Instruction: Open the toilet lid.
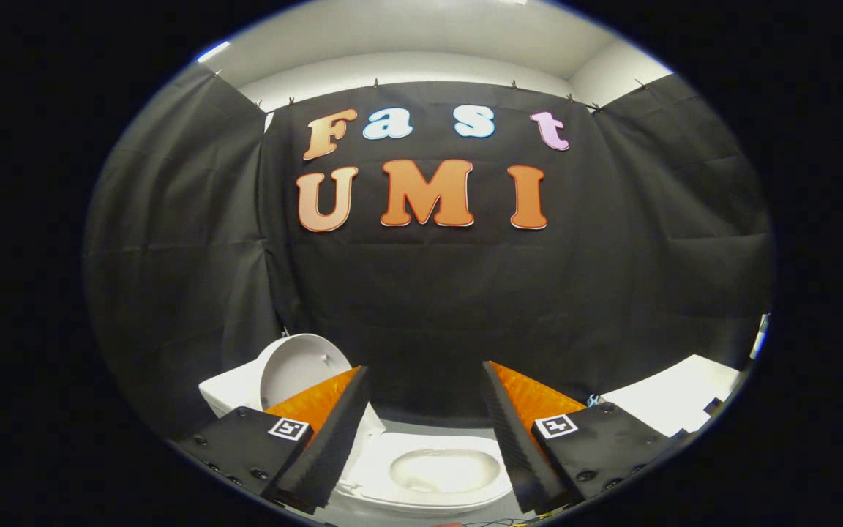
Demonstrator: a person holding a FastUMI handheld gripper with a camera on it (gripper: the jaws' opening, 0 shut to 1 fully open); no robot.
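White toilet lid (297, 366) was seen raised, beyond the left finger; bowl (443, 472) exposed between fingers. Gripper (425, 432) was held wide, empty. Lid could be knocked back down if clipped during retreat.

We see the left finger (334, 432) covering part of the raised round white toilet lid (297, 369) and the white tank (227, 395) behind it. The right finger (509, 432) hides the white bowl rim's (385, 454) right side. Beyond it, a white flat surface (677, 399) is cut off.
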